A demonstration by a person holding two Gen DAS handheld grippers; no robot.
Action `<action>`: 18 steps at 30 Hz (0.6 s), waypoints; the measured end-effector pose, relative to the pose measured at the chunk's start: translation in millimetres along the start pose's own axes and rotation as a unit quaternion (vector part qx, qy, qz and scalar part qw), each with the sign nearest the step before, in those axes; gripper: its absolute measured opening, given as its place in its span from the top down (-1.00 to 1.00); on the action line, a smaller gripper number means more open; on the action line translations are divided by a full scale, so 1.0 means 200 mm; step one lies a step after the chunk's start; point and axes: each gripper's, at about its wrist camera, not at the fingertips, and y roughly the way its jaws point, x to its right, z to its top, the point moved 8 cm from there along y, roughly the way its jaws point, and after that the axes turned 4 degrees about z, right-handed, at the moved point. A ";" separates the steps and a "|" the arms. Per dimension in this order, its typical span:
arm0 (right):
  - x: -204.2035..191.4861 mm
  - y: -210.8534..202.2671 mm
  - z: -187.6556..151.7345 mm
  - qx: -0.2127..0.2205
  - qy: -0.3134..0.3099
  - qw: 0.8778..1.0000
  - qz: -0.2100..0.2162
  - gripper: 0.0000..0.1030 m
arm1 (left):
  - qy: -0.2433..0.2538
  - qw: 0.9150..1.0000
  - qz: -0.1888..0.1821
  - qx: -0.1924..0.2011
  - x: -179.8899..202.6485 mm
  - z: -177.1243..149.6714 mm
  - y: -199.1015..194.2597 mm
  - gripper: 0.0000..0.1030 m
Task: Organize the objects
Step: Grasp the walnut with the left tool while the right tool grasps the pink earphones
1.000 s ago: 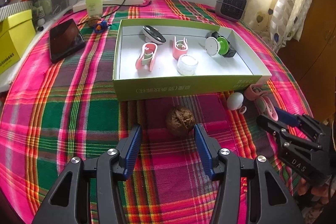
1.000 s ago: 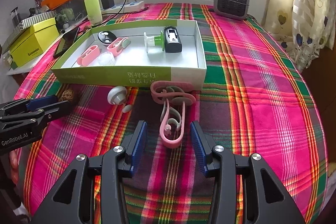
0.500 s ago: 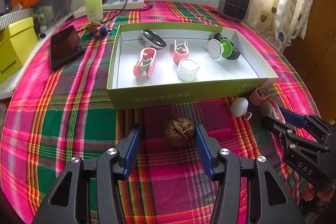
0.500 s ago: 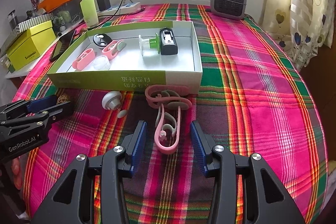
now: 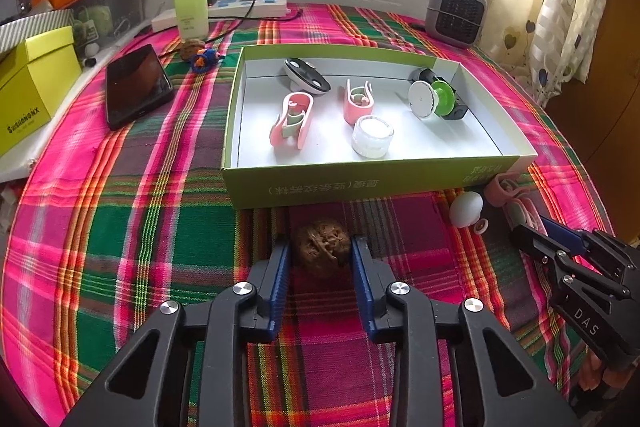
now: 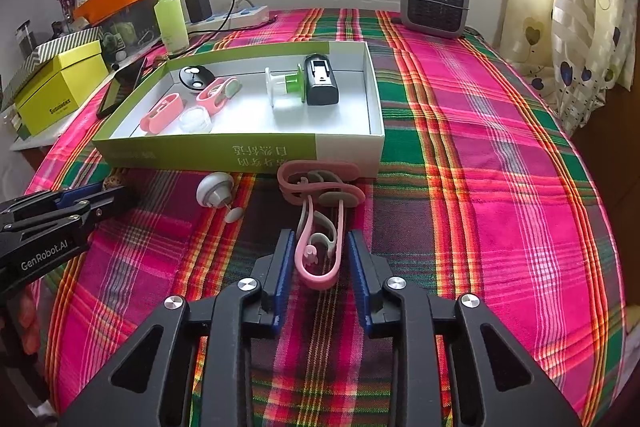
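A brown walnut [image 5: 322, 251] lies on the plaid cloth just in front of the green box [image 5: 360, 183]. My left gripper [image 5: 320, 259] is open with its blue fingers on either side of the walnut, close to touching it. A pink clip [image 6: 320, 247] lies on the cloth in front of the box [image 6: 240, 151]. My right gripper [image 6: 318, 259] is open with its fingers around the clip's near end. The box holds pink clips, a clear jar [image 5: 372, 137], a green spool and small black items.
A white egg-shaped knob [image 5: 466, 209] and a second pink clip [image 6: 320, 183] lie by the box front. A phone [image 5: 136, 87], a green bottle [image 5: 190, 7], a power strip, a yellow box [image 5: 28, 87] and a small heater [image 5: 456, 13] stand further back.
Both grippers have moved forward. The left fingers now flank the walnut and have narrowed. The right fingers now flank the pink clip's near end.
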 end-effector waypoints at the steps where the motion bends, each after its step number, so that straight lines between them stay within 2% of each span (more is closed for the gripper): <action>1: 0.00 0.00 0.00 0.000 0.000 1.000 0.001 0.51 | 0.000 1.000 0.000 0.000 0.00 0.00 0.00 0.47; 18: -0.05 -0.02 -0.02 0.002 -0.010 1.000 0.013 0.52 | -0.002 1.000 -0.006 -0.001 0.01 -0.01 -0.01 0.48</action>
